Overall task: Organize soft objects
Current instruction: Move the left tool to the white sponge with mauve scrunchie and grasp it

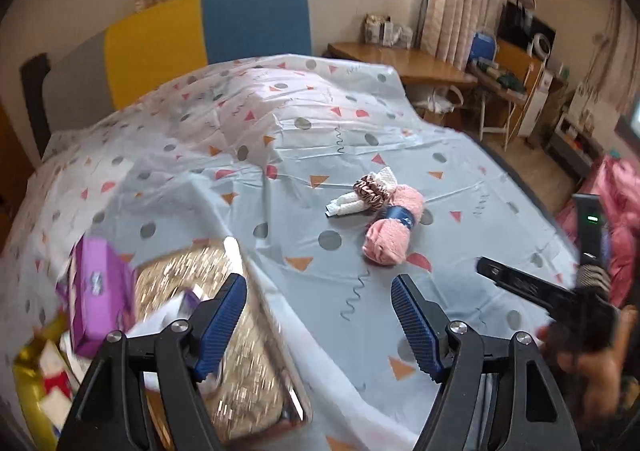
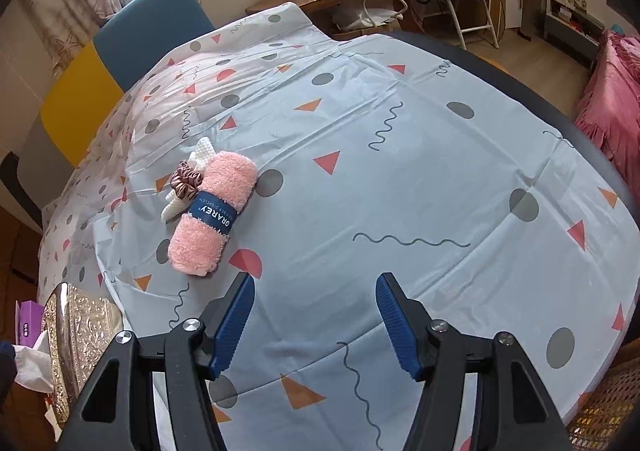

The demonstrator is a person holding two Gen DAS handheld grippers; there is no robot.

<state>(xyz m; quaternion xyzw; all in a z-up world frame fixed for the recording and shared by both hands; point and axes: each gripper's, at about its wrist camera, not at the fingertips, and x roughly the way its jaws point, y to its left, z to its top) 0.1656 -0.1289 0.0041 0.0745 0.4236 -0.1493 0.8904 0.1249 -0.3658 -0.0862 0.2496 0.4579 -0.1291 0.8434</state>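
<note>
A rolled pink towel (image 2: 210,211) with a blue paper band lies on the patterned tablecloth; it also shows in the left wrist view (image 1: 394,229). A brown striped scrunchie (image 2: 185,181) and a white knitted cloth (image 2: 200,155) lie against its far side, also seen in the left wrist view as the scrunchie (image 1: 370,193) and the cloth (image 1: 348,207). My left gripper (image 1: 318,325) is open and empty, above the edge of an embossed golden tray (image 1: 236,351). My right gripper (image 2: 316,325) is open and empty, above the cloth, near and to the right of the towel.
A purple box (image 1: 98,303) and paper packets sit left of the tray. The tray (image 2: 80,339) and a tissue show at the right view's lower left. Blue and yellow chair backs (image 1: 208,27) stand behind the table. A wooden desk (image 1: 400,59) and pink fabric (image 2: 612,111) lie beyond.
</note>
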